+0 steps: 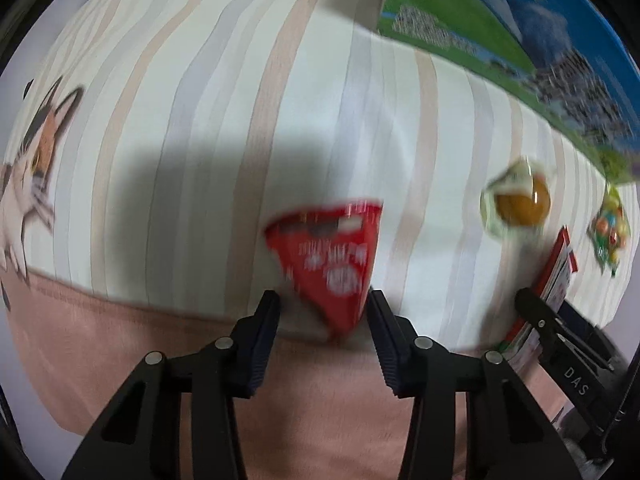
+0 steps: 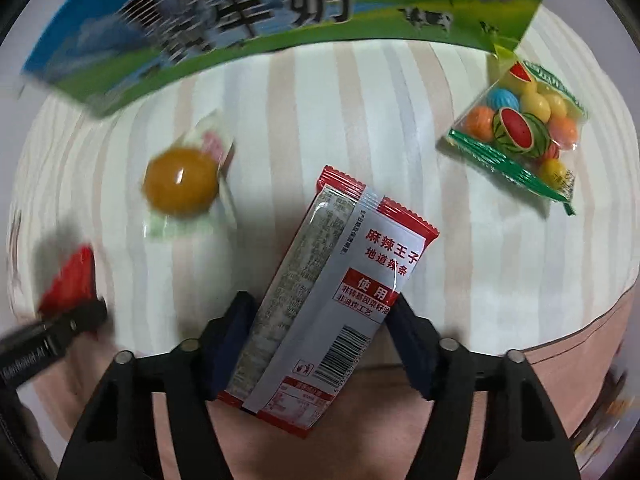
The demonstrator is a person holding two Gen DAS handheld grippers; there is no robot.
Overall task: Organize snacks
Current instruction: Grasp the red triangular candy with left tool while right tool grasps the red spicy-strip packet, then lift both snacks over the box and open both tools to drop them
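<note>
A small red snack packet (image 1: 332,264) sits between the fingers of my left gripper (image 1: 323,300), which is shut on its lower end over the striped cloth; the picture is blurred. My right gripper (image 2: 322,300) is shut on a red-and-white spicy strip packet (image 2: 340,280), with a pad against each long edge. The right wrist view also catches the left gripper (image 2: 80,314) with the red packet (image 2: 70,280) at far left. In the left wrist view the right gripper (image 1: 534,306) and its packet (image 1: 560,268) show at far right.
An orange jelly cup (image 2: 180,184) lies on the striped cloth (image 2: 360,100) between the two grippers. A bag of coloured candy balls (image 2: 520,132) lies at the right. A blue-and-green milk carton box (image 2: 240,12) stands at the far edge. A cat print (image 1: 36,160) marks the cloth's left.
</note>
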